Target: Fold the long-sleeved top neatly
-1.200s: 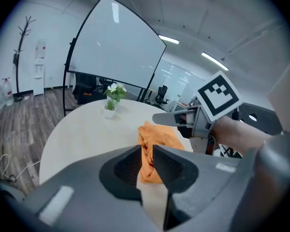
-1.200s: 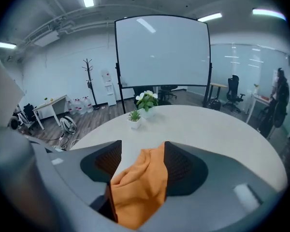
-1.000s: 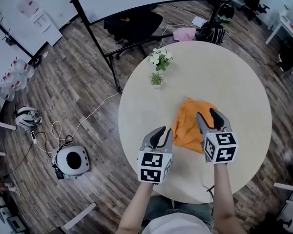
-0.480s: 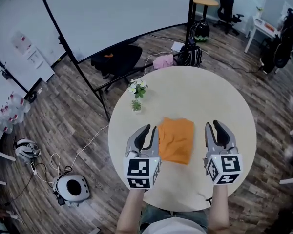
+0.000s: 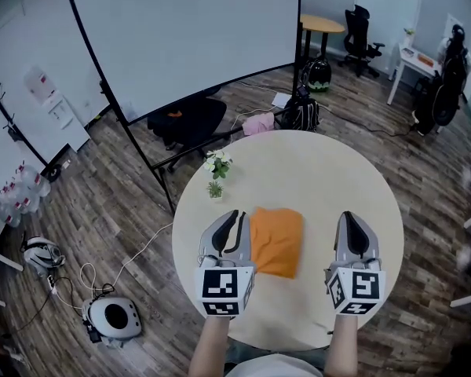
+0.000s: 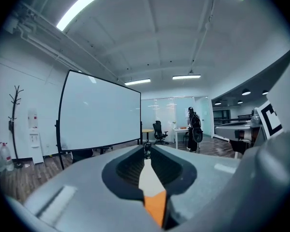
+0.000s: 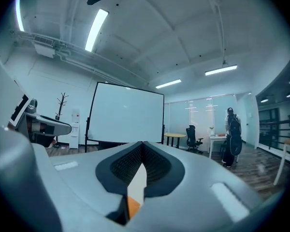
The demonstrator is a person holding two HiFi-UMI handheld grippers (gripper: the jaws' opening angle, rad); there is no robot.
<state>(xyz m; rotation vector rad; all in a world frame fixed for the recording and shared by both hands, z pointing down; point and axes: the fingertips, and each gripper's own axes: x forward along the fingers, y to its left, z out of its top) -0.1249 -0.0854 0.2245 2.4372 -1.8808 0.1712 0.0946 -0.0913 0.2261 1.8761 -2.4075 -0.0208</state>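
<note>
The orange top [image 5: 276, 242] lies folded into a flat rectangle in the middle of the round cream table [image 5: 322, 171]. My left gripper [image 5: 234, 214] hovers at the top's left edge, raised off the table, its jaws together and empty. My right gripper [image 5: 352, 217] is raised well to the right of the top; its jaws have just been closing and now stand shut with nothing between them. Both gripper views look level across the room. A sliver of the orange top [image 6: 157, 204] shows below the left gripper [image 6: 146, 149], and another sliver of the top [image 7: 132, 204] below the right gripper [image 7: 141, 143].
A small potted plant [image 5: 214, 188] and a white flower pot [image 5: 217, 162] stand at the table's far left rim. Behind the table are a large whiteboard [image 5: 196, 38], a black chair [image 5: 190, 120] and bags [image 5: 298, 112] on the floor. A round white device [image 5: 114, 316] sits left.
Both grippers have lifted and spread apart; the right one left the top's right edge and its jaws closed. The top now lies flat as a rectangle. The head view has tilted up.
</note>
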